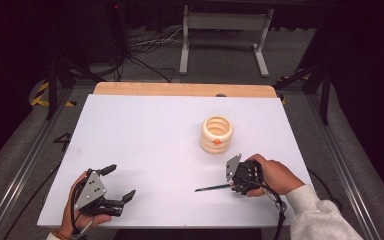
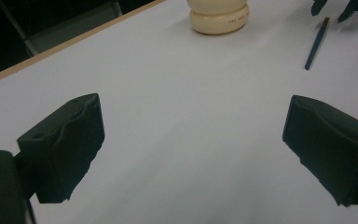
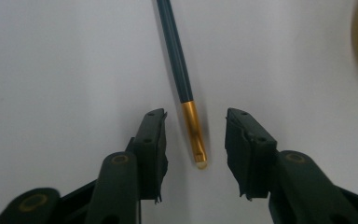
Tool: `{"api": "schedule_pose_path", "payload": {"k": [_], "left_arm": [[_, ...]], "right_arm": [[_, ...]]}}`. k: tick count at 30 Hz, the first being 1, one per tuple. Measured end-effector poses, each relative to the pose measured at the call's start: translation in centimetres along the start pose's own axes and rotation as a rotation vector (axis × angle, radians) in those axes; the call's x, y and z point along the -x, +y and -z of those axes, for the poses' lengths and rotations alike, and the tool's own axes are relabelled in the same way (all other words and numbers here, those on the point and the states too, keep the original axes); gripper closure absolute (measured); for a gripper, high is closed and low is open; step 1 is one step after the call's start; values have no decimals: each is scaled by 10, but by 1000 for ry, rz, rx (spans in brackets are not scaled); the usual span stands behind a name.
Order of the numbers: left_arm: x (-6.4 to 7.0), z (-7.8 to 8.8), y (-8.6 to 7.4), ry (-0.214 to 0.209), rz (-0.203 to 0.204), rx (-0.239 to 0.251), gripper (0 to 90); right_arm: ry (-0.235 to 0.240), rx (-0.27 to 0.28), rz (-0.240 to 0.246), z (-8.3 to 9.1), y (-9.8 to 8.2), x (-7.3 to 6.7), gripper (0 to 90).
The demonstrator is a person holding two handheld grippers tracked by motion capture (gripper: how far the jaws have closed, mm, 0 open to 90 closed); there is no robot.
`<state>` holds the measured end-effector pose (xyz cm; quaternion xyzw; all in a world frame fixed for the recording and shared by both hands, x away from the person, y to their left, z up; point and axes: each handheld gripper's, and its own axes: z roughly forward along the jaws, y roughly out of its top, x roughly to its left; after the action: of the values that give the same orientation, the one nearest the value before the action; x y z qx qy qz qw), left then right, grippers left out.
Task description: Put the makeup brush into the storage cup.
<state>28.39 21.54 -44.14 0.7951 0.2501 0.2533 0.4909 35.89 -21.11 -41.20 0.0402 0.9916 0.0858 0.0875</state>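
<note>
White tabletop (image 1: pixel 150 150) with a bare wooden strip along its far edge carries the work, with dark floor and a metal stand behind. On the near right, the right gripper (image 1: pixel 228 187) lies low over the board in the person's hand, its two black jaws partly spread with a clear gap on each side of what lies between them; neither pad touches it. Between them lies the slim dark teal brush with a gold metal ferrule (image 3: pixel 184 88), flat on the table. Its long axis runs straight out along the jaws in the right gripper view, the gold end with a pale tip, probably short bristles, pointing in between the pads and the dark handle pointing away. In the high view the brush lies just nearer than the cream ribbed ceramic pot (image 1: pixel 216 134), handle toward the left. Far left of the pot, the left gripper (image 1: pixel 118 182) rests with jaws spread wide, empty.
</note>
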Motion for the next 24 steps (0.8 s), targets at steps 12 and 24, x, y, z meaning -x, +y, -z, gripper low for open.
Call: {"api": "schedule_pose_path", "payload": {"k": [12,24], "left_arm": [[3,-2,0,-19,-11,-14,73],[13,-7,2,21,-90,-36,67]], "right_arm": [[71,-35,47,-10,9,5,796],[118,-31,-31,-10,7,10,841]]}}
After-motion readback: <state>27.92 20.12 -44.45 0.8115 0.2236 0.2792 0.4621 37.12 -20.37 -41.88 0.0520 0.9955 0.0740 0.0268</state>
